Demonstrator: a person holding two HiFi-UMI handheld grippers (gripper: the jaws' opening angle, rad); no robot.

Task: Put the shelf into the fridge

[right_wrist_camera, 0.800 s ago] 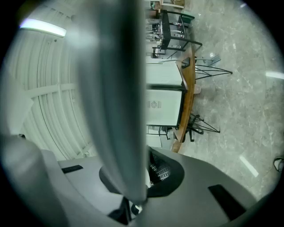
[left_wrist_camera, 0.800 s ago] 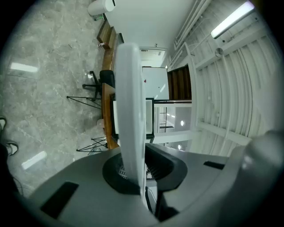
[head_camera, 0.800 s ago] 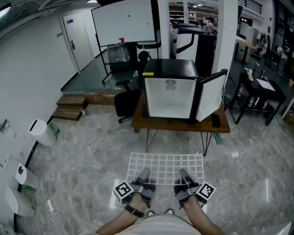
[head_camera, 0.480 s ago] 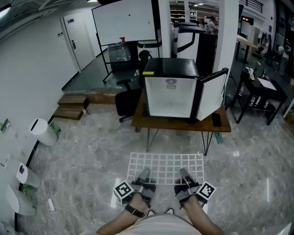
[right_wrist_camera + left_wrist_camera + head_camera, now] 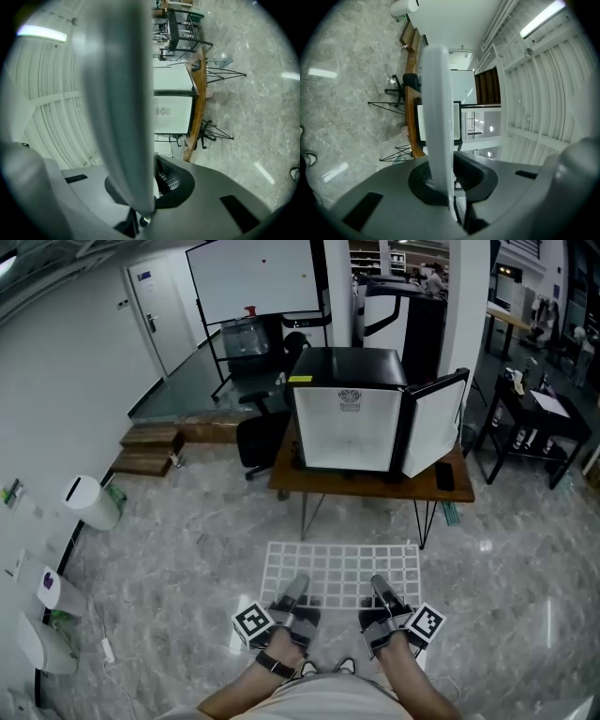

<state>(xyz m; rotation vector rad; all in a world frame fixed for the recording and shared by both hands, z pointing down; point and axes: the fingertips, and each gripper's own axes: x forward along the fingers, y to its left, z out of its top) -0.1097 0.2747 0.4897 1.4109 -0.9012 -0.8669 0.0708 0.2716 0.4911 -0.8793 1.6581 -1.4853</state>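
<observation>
Tongs clamp the near edge of a white wire grid shelf (image 5: 342,570): the left tongs (image 5: 296,589) are clenched on its left part and the right tongs (image 5: 379,585) on its right part. In the head view the shelf lies roughly flat, held out in front of the person above the grey marbled floor (image 5: 187,549). In each gripper view it shows edge-on, as a pale band running up from between the closed jaws.

Well beyond the shelf's far edge stands a black mini fridge (image 5: 349,409) with a white inside, on a brown wooden surface (image 5: 375,486) with thin black metal legs. Its door (image 5: 433,423) is swung open to the right. The shelf is well apart from the fridge and outside it. A black office chair (image 5: 258,442) stands just beside the surface's left end.
</observation>
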